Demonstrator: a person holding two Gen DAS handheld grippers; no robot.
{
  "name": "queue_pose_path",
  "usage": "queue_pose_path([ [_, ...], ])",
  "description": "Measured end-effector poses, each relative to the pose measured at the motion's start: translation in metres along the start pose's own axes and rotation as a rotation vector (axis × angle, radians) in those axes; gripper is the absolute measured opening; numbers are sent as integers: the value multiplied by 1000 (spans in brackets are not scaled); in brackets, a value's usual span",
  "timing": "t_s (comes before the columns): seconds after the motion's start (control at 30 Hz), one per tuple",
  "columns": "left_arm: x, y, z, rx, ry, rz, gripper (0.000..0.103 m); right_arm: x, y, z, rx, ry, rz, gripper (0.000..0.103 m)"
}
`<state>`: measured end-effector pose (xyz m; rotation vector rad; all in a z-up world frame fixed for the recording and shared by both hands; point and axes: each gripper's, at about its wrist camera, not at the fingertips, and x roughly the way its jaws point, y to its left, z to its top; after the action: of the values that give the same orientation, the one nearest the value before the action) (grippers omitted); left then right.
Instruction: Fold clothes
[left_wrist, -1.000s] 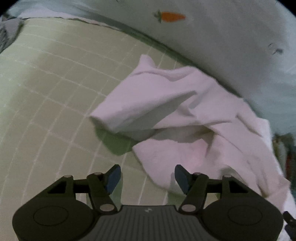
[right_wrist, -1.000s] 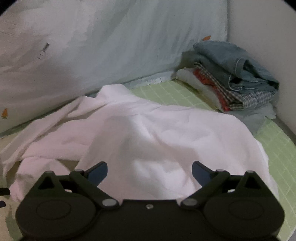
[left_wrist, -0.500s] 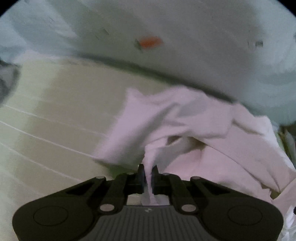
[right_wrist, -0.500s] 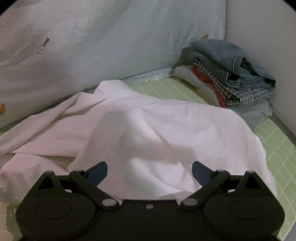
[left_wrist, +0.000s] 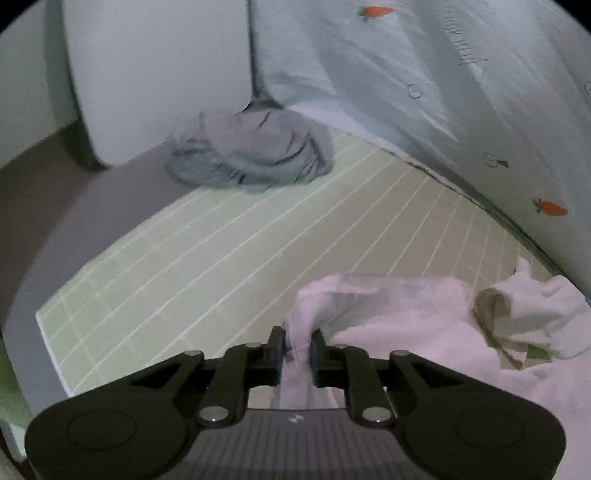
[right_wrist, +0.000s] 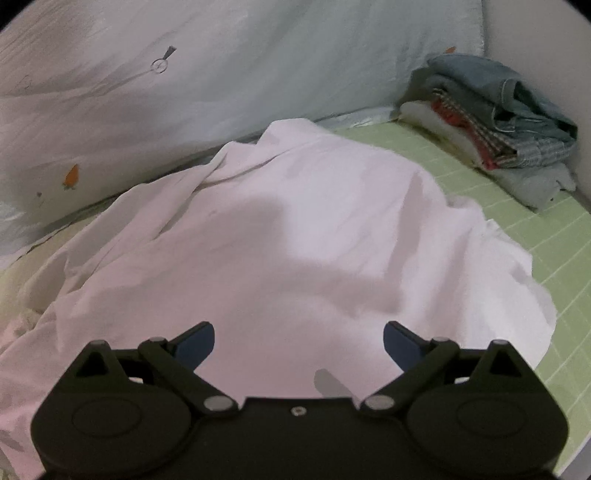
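Observation:
A crumpled white garment (left_wrist: 406, 325) lies on a green grid mat (left_wrist: 240, 240). My left gripper (left_wrist: 297, 345) pinches a bunched edge of it at the garment's left end. The cloth runs up between the pads while the jaws are opening slightly. In the right wrist view the same white garment (right_wrist: 295, 221) spreads wide across the mat (right_wrist: 554, 240). My right gripper (right_wrist: 299, 339) hovers over its near side, open, with nothing between its blue pads.
A grey crumpled garment (left_wrist: 255, 155) sits at the mat's far left corner beside a white panel (left_wrist: 159, 74). A stack of folded clothes (right_wrist: 498, 110) stands at the far right. A pale blue carrot-print sheet (right_wrist: 184, 92) rises behind the mat.
My left gripper closed on the white garment's edge and swung left with it, bringing the grey garment into view. The right gripper shifted slightly over the garment and stayed open.

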<state>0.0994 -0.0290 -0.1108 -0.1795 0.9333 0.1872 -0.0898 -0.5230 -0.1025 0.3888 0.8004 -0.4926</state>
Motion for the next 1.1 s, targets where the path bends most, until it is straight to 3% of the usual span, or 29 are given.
queue_pose_path([
  [0.07, 0, 1, -9, 25, 2, 23, 29, 0, 4, 0, 0, 3, 9, 99],
  [0.27, 19, 17, -25, -11, 62, -15, 62, -4, 17, -6, -26, 2, 23, 100],
  [0.37, 27, 26, -30, -17, 86, 4, 64, -9, 24, -15, -51, 10, 15, 100],
  [0.6, 40, 13, -15, 69, 78, -100, 70, -12, 39, -29, -55, 40, 5, 102],
  [0.87, 62, -43, 23, 239, 64, -272, 78, 1, 68, -17, -43, 17, -10, 102],
  [1.1, 116, -104, 52, 335, 115, -378, 82, 28, 88, 4, -22, 30, -72, 102],
])
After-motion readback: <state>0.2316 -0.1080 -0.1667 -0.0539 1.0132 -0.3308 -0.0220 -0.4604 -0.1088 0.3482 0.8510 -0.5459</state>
